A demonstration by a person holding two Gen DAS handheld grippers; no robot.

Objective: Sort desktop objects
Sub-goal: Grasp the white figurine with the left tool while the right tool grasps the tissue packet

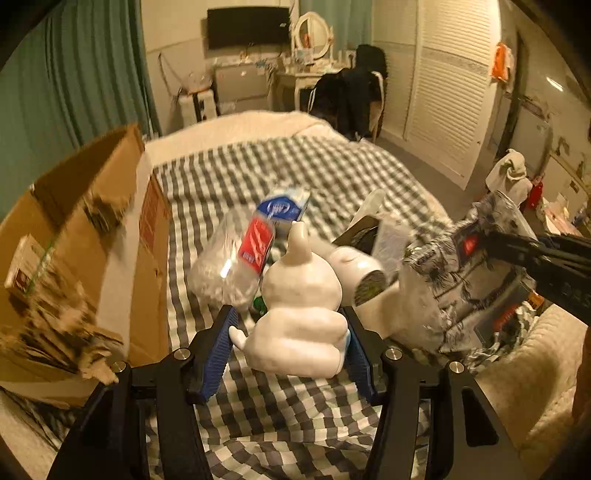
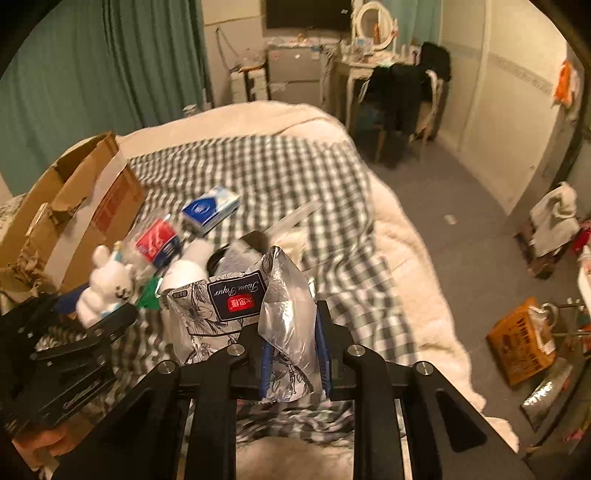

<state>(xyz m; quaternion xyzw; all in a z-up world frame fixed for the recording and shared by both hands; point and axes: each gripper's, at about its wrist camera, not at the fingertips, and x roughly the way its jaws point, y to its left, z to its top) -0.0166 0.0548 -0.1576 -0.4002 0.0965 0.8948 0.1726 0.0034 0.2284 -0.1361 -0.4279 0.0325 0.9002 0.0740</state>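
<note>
The left tool clamps a white rabbit figure above the bed, right of the cardboard box. The right tool pinches a tissue pack beside the figure; only its view shows the figure's face.

Light: we record warm, dim indoor lighting.
Curtains: teal, full height, along the left wall as we view it.
Bed: grey-and-white checked cover over a white fleece blanket.
Far wall: we note a dark wall-mounted screen above a grey cabinet.
Dressing table: white, with an oval mirror, just beside the cabinet.
Chair: near the dressing table, draped with dark clothing.
Wardrobe: white louvred doors along the opposite wall.
Floor: grey; we see an orange bag near the edge of the right wrist view.
</note>
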